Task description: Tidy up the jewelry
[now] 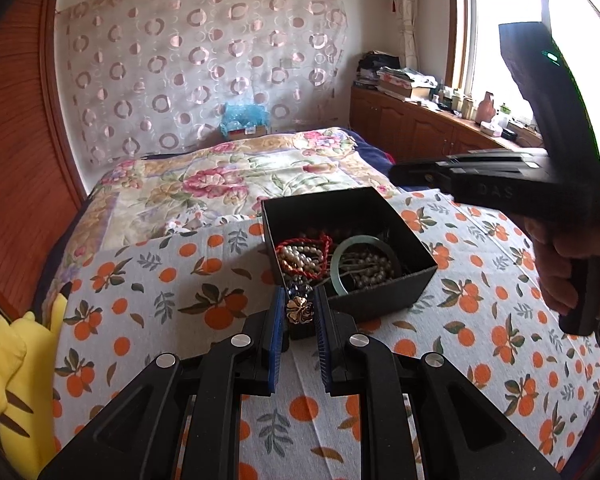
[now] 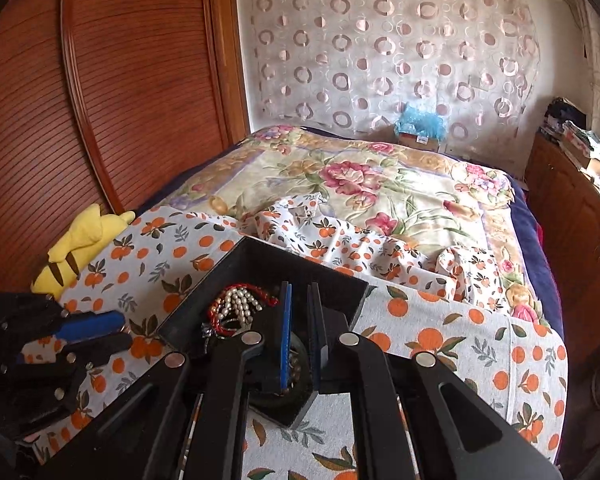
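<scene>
Two grippers work the black box: left gripper pinches a gold brooch for storing, right gripper hovers pressed together, empty.

**Bedroom backdrop: quilt, curtain and a yellow plush**

A floral quilt covers the bed. Nearer the camera than the quilt lies an orange-print cloth; at that cloth's left edge rests a yellow plush toy. Behind the quilt hangs a circle-patterned curtain, with a blue bag at its foot. Right of the quilt stands a cluttered wooden cabinet.
</scene>
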`<state>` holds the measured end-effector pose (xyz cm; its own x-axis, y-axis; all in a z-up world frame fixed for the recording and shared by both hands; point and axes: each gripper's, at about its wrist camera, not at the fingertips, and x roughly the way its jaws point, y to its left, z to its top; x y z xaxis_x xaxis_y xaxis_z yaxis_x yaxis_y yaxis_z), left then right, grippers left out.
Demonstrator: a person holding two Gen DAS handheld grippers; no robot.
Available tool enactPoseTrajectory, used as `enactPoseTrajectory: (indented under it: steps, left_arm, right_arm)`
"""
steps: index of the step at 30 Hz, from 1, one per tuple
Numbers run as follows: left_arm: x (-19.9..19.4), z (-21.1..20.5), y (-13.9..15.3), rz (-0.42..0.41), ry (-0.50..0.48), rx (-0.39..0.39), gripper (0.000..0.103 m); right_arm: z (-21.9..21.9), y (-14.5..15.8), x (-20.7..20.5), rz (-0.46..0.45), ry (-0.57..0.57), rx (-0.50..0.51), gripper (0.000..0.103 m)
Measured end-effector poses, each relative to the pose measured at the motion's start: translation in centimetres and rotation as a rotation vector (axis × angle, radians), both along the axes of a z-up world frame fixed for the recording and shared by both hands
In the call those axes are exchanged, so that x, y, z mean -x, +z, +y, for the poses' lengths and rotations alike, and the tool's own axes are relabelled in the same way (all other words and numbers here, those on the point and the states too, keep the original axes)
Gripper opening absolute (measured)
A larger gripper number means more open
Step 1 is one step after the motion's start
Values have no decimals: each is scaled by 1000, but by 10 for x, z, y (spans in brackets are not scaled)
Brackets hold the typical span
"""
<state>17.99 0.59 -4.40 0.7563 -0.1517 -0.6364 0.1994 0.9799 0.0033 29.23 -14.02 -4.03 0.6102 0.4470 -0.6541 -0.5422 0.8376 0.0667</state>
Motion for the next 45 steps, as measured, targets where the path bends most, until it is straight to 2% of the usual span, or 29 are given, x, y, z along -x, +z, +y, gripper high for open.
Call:
enactPoseTrajectory:
  steps: [16,25,28,31,35,38,39,40,41,43,45]
  left_arm:
    - [-56,-17,4,20,42,-25,14]
    - [-67,-27,7,17,51,-31,15]
    - [-64,-27,6,16,55,-33,32]
    - [-60,-25,4,19,57,-36,38]
    - [-48,-20,4,7,63,-25,59]
    - [-37,-16,3,3,71,-21,73]
    - [-31,-15,2,0,69,-17,75]
    - [-26,-13,2,-4,70,-15,79]
    - [-22,-13,2,-7,75,-15,83]
    - [-11,-10,2,-22,83,-15,84]
    - [-3,-8,2,-22,90,-13,88]
  right_arm:
    - [-43,-17,40,6,-27,-30,10]
    - [-61,-21,54,-2,-39,-52,10]
    - [-64,-23,54,2,-45,-57,10]
    - [-63,-24,55,1,-47,-64,10]
    - [-61,-25,58,0,-47,-69,10]
    - [-58,-25,63,-10,-45,-68,10]
    - [-56,-25,65,-19,-49,-64,10]
    - [-55,-25,66,-23,-52,-61,12]
    - [-54,-26,67,-26,-56,-59,21]
    - [-54,-28,70,-36,-74,-58,35]
    - [-54,-30,72,-39,-88,-54,42]
